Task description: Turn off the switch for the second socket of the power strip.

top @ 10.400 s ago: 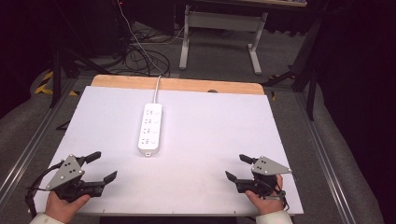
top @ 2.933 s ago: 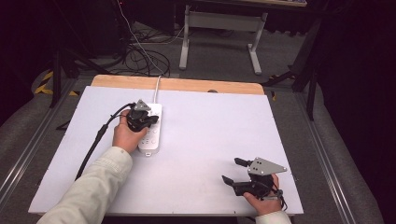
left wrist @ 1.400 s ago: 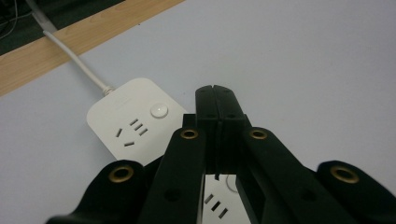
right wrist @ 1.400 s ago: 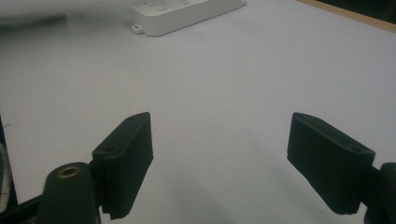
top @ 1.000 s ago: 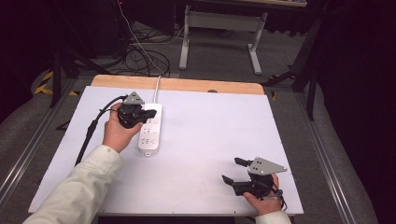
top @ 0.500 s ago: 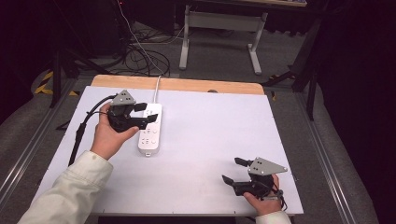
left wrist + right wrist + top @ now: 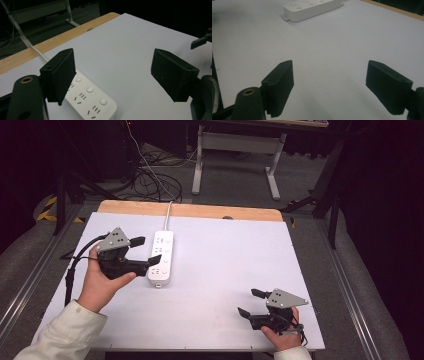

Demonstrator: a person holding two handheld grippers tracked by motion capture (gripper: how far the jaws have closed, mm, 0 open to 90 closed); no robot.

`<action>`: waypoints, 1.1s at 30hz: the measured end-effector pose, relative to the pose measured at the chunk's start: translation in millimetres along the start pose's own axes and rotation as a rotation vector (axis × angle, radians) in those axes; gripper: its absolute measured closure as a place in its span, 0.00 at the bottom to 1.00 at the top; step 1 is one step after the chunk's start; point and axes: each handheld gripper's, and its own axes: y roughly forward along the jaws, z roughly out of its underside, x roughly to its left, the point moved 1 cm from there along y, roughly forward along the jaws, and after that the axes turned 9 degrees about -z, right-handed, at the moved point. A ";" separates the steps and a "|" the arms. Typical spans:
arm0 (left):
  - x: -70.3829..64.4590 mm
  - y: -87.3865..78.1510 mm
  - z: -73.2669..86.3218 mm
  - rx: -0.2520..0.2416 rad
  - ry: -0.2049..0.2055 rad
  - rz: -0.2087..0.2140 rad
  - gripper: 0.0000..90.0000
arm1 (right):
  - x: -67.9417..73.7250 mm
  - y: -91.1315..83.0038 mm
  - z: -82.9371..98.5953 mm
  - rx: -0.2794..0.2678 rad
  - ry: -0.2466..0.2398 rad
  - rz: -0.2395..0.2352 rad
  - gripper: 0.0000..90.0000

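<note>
- One white power strip (image 7: 161, 258) is seen lying flat on the table (image 7: 225, 270), left of centre toward the far edge, its white cord (image 7: 167, 210) running off over the far wooden border.
- Four round buttons and four socket groups can be counted along its top in the high view; nothing is plugged into it.
- The left tool (image 7: 145, 251) is held just beside the strip's left side, jaws spread apart; one jaw tip appears over the strip's edge, though contact cannot be judged.
- In the left gripper view the strip (image 7: 87, 100) lies below the open jaws, ungripped.
- The work is judged to be at an early stage: the strip is approached, not yet grasped or moved.
- The right tool (image 7: 251, 302) rests at the near right of the table, well apart from the strip, jaws apart and holding nothing.
- Two tools, one strip and one table are counted.
</note>
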 end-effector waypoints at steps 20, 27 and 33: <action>-2.9 -42.4 72.3 0.006 0.005 0.005 0.15 | 0.3 -0.2 -0.2 -0.010 0.010 -0.003 0.25; -3.2 -50.0 94.1 -0.006 0.002 0.014 0.15 | 0.4 -0.1 -0.3 -0.011 0.011 -0.004 0.24; 1.7 -52.4 116.6 -0.003 -0.027 0.027 0.14 | 0.3 -0.9 -0.1 -0.014 0.009 -0.005 0.24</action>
